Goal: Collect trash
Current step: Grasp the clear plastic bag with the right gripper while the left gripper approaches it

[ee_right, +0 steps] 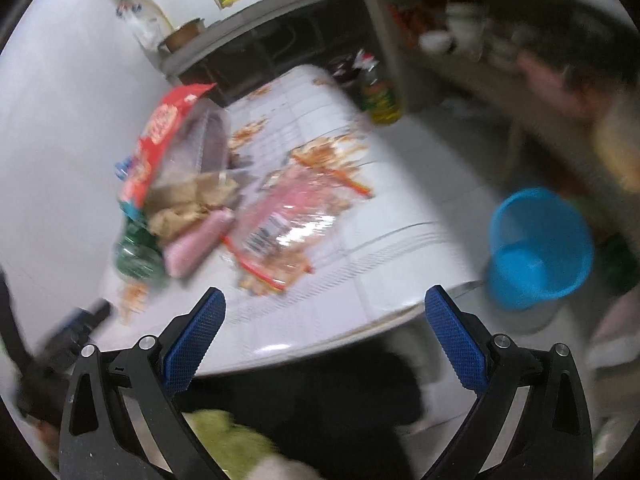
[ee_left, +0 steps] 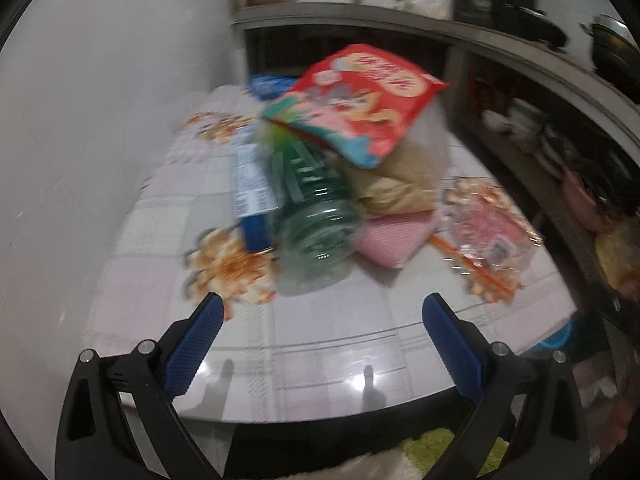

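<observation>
Your desk point(ee_left: 320, 332) carries the trash in one heap near the wall: a red snack bag point(ee_left: 360, 96) leans on top, a green plastic bottle point(ee_left: 316, 216) lies on its side below it, with a blue-and-white box point(ee_left: 252, 188) touching its left and crumpled brown paper point(ee_left: 396, 184) over a pink packet point(ee_left: 396, 236) on its right. A clear wrapper point(ee_right: 288, 220) lies just beside the heap. The blue bin point(ee_right: 536, 248) stands off the desk's right edge (both views are blurred). Your left gripper point(ee_left: 320, 312) and right gripper point(ee_right: 324, 304) hover with fingers spread, holding nothing.
</observation>
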A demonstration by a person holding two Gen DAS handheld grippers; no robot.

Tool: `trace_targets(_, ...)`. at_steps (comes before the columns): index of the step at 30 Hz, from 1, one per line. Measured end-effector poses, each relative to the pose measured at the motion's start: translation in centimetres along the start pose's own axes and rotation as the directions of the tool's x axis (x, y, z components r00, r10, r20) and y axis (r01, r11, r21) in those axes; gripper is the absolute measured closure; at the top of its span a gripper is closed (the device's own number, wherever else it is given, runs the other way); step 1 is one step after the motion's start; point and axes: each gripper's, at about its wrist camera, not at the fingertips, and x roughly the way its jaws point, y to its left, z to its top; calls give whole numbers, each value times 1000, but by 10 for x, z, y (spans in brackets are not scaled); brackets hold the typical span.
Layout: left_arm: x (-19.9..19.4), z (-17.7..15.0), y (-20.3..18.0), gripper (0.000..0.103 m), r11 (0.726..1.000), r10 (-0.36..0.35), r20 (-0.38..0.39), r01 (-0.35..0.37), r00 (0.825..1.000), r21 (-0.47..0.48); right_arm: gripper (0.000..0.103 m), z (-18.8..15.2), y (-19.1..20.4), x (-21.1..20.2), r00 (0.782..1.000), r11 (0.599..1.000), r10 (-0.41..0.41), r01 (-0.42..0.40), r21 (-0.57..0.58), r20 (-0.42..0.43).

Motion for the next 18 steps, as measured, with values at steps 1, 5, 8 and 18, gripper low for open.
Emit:
trace_targets(1,2,1,-4,6,998,-56,7,55,998,23,18,5,-4,6,998,997,57,-56,45,-27)
trace_targets(5,8,9,-19,6,944,-324,76,316,943,100,41,20,-16,31,972,964,207,-185,191,-106)
trace_targets(8,19,19,-43,6,927,-347,83,329,934,178,48,30,-23,49,955,939,266,-225,261,-135)
trace_targets(18,81,40,-112,62,892,-362,-36,358,931,277,55,42,-48,81,917,878,358,-266,399,-176)
